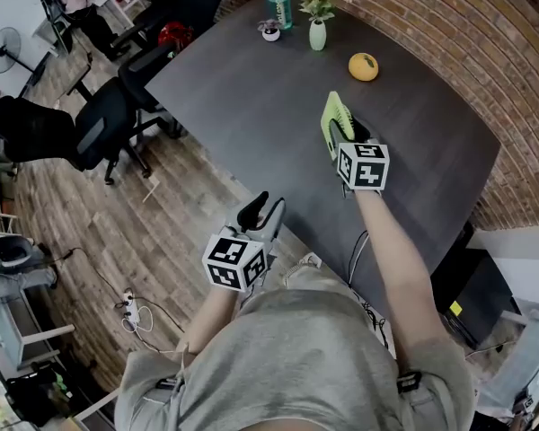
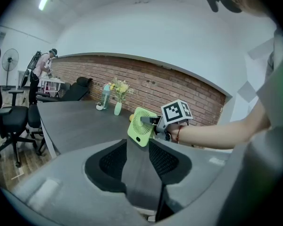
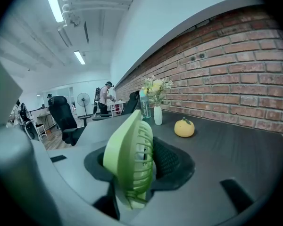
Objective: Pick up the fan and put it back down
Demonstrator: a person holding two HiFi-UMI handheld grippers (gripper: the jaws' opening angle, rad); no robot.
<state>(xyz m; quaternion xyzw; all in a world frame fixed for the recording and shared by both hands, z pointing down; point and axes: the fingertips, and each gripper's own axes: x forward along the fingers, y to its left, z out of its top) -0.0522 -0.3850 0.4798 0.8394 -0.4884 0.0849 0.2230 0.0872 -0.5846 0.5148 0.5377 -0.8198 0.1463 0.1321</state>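
Note:
The fan is small, light green, with a round grille. My right gripper is shut on it, edge-on between the two jaws, over the right part of the dark table. In the right gripper view the fan fills the gap between the black pads. The left gripper view shows the fan face-on, held out by the right gripper just above the tabletop. My left gripper hangs at the table's near edge, open, with nothing between its jaws.
An orange lies beyond the fan. At the far end stand a vase of flowers, a teal bottle and a small white object. Black office chairs sit left of the table. A brick wall runs along the right.

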